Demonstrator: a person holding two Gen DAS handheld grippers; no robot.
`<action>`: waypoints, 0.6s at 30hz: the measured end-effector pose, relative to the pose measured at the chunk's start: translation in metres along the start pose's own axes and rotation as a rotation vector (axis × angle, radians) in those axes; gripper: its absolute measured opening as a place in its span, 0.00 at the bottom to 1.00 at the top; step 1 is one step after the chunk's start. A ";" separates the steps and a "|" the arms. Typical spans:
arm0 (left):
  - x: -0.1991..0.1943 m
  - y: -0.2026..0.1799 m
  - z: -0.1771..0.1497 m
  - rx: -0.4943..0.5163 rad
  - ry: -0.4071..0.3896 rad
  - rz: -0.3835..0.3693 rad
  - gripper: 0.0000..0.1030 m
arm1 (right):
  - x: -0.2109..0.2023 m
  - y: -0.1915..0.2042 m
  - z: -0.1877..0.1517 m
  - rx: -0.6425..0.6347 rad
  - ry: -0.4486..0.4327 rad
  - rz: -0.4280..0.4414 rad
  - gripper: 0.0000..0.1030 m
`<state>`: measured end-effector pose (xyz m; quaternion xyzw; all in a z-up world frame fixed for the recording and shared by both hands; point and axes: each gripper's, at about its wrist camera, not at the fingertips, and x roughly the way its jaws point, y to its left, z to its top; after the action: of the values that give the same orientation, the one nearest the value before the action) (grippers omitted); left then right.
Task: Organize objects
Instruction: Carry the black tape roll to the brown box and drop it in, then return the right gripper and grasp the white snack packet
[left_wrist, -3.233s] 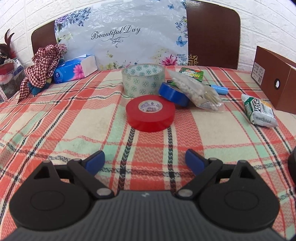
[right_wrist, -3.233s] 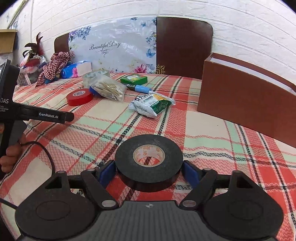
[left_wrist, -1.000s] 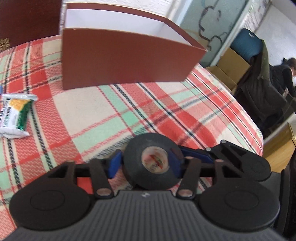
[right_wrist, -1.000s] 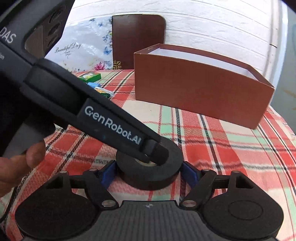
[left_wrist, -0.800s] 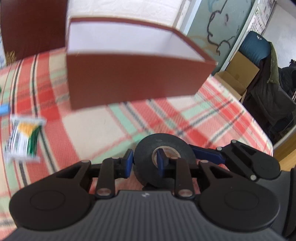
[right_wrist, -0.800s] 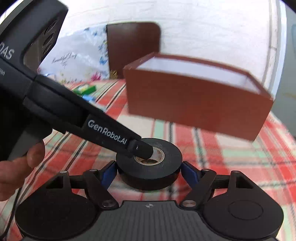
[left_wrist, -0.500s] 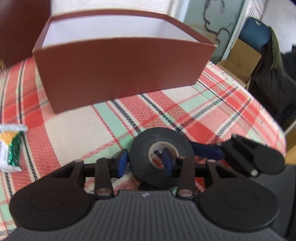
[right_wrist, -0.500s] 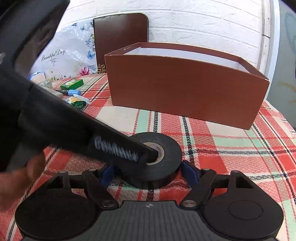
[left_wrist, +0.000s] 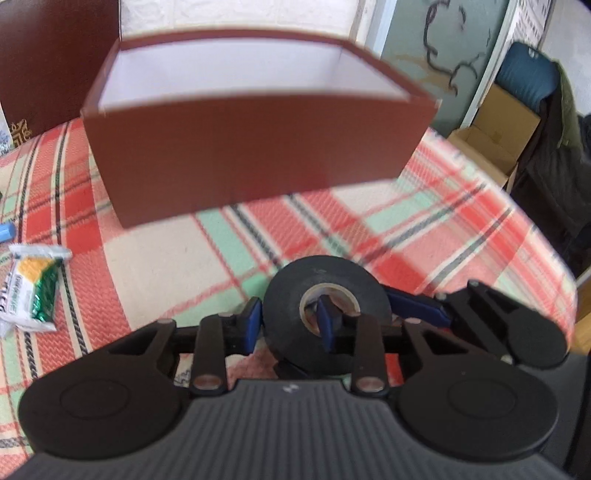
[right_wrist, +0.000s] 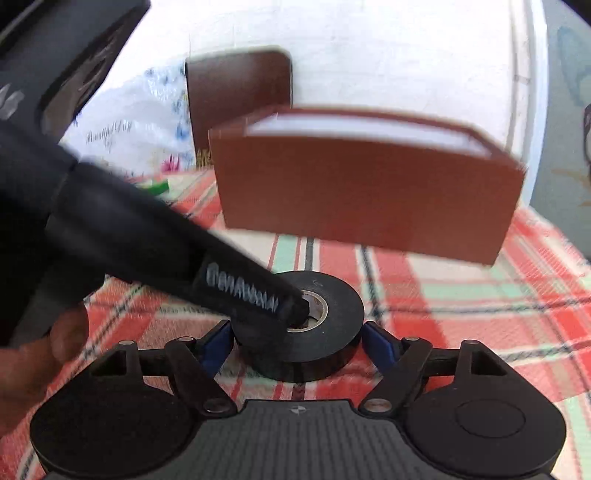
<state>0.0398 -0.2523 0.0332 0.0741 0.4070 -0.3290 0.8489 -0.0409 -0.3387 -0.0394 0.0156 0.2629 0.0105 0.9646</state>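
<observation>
Left gripper (left_wrist: 288, 323) pinches one wall of the black tape roll (left_wrist: 327, 314), one blue finger inside the core and one outside, while the right gripper (right_wrist: 297, 345) brackets the same roll with jaws spread. Blurred white lettering on the left gripper's arm cannot be read now. Compared with a moment earlier, the open brown box (left_wrist: 255, 147) looms closer beyond the roll, above the plaid tablecloth (left_wrist: 177, 258).

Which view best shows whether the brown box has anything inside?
Left wrist: it looks down past the brown box rim onto bare white inner walls, though the floor is hidden. Right wrist sees the box outside and a white sliver only.
</observation>
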 end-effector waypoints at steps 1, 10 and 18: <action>-0.010 -0.002 0.007 0.010 -0.030 -0.010 0.31 | -0.007 -0.001 0.004 0.002 -0.039 -0.010 0.74; -0.036 -0.014 0.118 0.081 -0.285 0.020 0.31 | 0.005 -0.030 0.092 -0.078 -0.353 -0.125 0.74; 0.041 -0.006 0.156 0.037 -0.220 0.066 0.31 | 0.091 -0.063 0.116 -0.051 -0.228 -0.200 0.71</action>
<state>0.1550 -0.3385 0.1060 0.0666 0.3023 -0.3148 0.8973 0.0972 -0.4022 0.0122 -0.0339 0.1514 -0.0807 0.9846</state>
